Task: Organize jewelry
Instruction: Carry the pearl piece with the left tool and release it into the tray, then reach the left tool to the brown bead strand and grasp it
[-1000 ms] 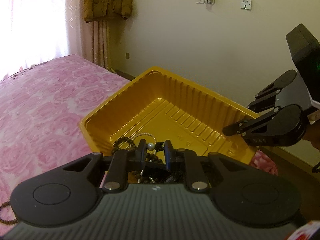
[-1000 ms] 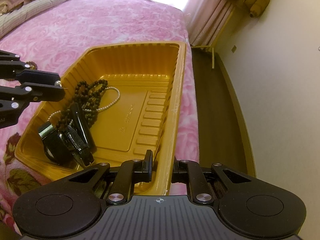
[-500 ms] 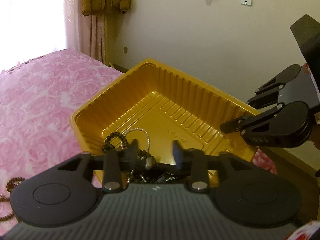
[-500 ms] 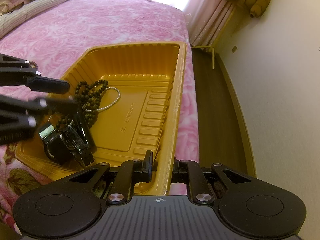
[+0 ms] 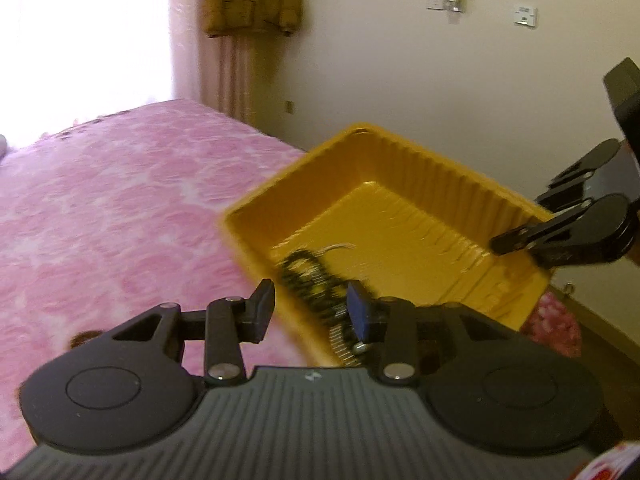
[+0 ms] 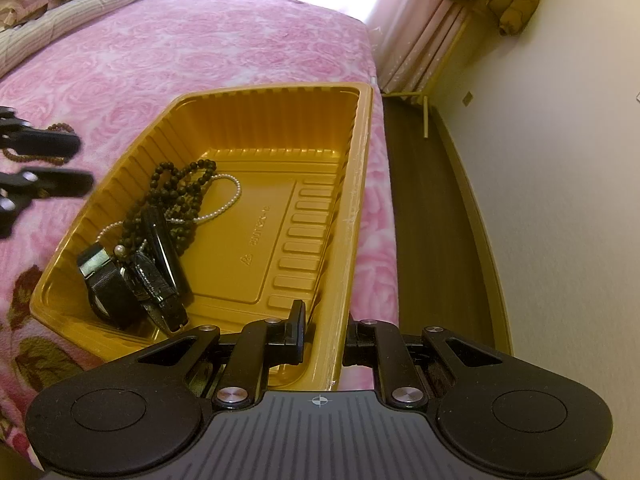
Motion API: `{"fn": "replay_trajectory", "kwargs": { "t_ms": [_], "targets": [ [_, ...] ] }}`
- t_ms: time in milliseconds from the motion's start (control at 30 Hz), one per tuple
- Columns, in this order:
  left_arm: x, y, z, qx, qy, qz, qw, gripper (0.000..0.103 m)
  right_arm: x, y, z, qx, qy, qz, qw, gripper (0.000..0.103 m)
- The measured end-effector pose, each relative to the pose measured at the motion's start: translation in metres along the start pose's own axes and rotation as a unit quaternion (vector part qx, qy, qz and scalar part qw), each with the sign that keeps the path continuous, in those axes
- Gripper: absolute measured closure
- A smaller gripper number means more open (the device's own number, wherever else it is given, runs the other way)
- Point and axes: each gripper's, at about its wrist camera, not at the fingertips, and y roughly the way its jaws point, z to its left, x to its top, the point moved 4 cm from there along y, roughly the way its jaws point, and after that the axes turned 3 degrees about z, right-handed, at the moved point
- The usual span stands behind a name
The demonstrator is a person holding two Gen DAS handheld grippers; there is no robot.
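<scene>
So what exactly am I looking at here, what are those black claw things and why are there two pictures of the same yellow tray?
There is no robot here. A person holds a pair of hand-operated tongs in each hand, and each carries a camera looking forward along its two fingers. That is why you get two pictures: one from each hand.

In the right-hand view, the right tongs are shut on the rim of the yellow tray, steadying it on the pink flowered bedspread. Inside the tray lie a dark bead necklace, a pearl strand and what look like two black watches.

In the blurred left-hand view, the left tongs have just been opening; nothing is between them, and they sit at the tray's near corner. A brown bead string lies on the bedspread outside the tray.
</scene>
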Motion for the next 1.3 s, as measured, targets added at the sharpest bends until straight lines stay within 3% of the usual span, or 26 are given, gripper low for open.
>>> {"fn": "replay_trajectory", "kwargs": {
  "t_ms": [167,333,567,733,967,1100,1200,1300],
  "targets": [
    [-0.021,-0.016,0.048,0.045,-0.045,0.010,0.9979,0.066,0.000,0.000,0.000,0.000,-0.001,0.000,1.000,0.088],
    [-0.048,-0.032,0.096,0.107,-0.066,0.021,0.9918,0.066,0.000,-0.001,0.000,-0.001,-0.001,0.000,1.000,0.088],
    [-0.077,-0.040,0.146,0.160,-0.082,0.040,0.9829,0.066,0.000,-0.002,0.000,-0.004,-0.004,0.002,1.000,0.088],
    [-0.085,-0.031,0.157,0.162,-0.056,0.044,0.9842,0.066,0.001,-0.002,0.002,-0.006,-0.005,0.003,1.000,0.088],
    [-0.087,-0.008,0.157,0.134,0.000,0.063,0.9890,0.066,0.001,0.000,0.002,-0.006,-0.005,0.005,1.000,0.088],
    [-0.090,0.004,0.162,0.108,0.020,0.094,0.9894,0.069,0.001,0.001,0.002,-0.006,-0.005,0.005,1.000,0.088],
    [-0.088,0.005,0.163,0.090,0.025,0.108,0.9897,0.089,0.001,0.001,0.002,-0.007,-0.005,0.005,1.000,0.088],
    [-0.087,0.004,0.157,0.089,0.044,0.120,0.9878,0.097,0.000,0.000,0.002,-0.007,-0.005,0.005,1.000,0.088]
  ]
}}
